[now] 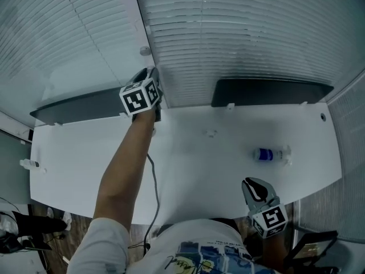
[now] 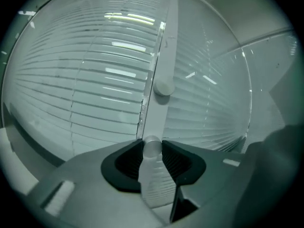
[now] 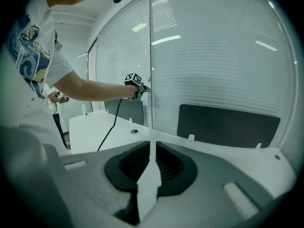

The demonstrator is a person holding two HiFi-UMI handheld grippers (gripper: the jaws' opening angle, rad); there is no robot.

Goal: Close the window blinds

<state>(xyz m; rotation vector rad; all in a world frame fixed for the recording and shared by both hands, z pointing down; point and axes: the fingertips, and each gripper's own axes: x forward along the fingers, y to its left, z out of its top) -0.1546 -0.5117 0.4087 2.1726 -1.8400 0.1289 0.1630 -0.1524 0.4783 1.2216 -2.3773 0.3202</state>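
1. Head view: we see the white horizontal-slat blinds point(image 1: 239, 33) behind the glass, above a white desk point(image 1: 188, 164). Our left gripper point(image 1: 149, 77) reaches up to the white vertical window post point(image 1: 136, 21) between the two panes. Our right gripper point(image 1: 255, 188) hangs low at the near desk edge, well apart from the window. A clear plastic bottle with a blue label point(image 1: 271, 154) lies on the desk; we cannot read its print.
2. Left gripper view: the jaws press from both sides on a small round white knob point(image 2: 152, 146) on the post point(image 2: 164, 42). A second round knob point(image 2: 163, 87) sits higher up. The gripped knob's axis runs out of the post along the gripper's own line, so we judge that closing the slats point(image 2: 95, 80) calls for a roll of this wrist.
3. Right gripper view: the jaws stand all but together, with nothing between them. The left gripper point(image 3: 140, 87) shows far off at the post. No legible writing appears.
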